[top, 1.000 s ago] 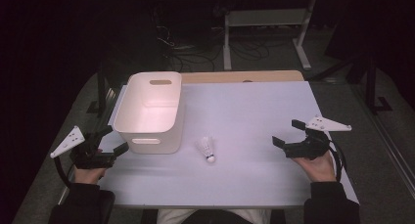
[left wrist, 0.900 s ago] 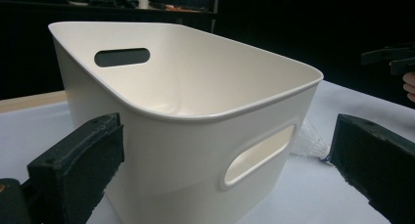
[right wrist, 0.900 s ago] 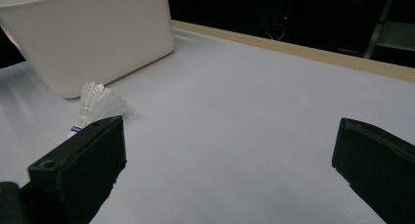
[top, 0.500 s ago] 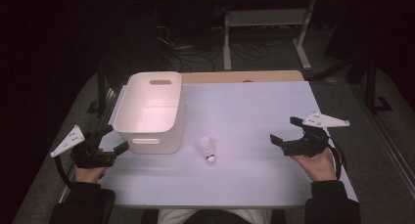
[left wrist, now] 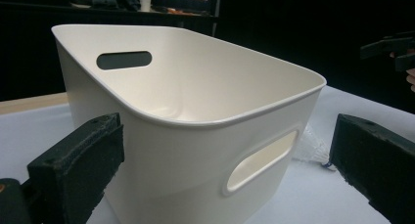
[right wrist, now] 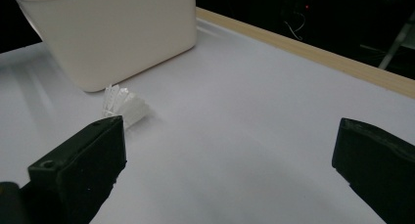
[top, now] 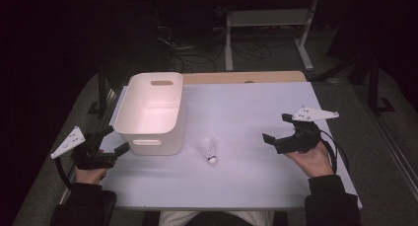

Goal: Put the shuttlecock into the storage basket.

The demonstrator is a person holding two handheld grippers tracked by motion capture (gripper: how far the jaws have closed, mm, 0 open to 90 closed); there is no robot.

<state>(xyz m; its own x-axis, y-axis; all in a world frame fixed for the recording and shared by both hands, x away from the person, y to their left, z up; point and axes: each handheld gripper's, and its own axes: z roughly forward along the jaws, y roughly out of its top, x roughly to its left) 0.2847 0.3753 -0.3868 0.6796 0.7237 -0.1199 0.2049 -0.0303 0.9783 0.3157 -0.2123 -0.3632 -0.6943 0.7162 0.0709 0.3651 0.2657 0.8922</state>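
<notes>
1. I am holding the right gripper [top: 279, 132] with its jaws wide apart and nothing between them; it is hovering well apart from the shuttlecock [top: 209, 150].
2. The shuttlecock is lying on the white table [top: 256, 102], just beside the white bin [top: 154, 113]. If I am approaching too low, a jaw may push it away or crush its feathers.
3. The left gripper [top: 109, 144] is also gaping and empty, near the bin's front wall; it may be knocking the bin.
</notes>
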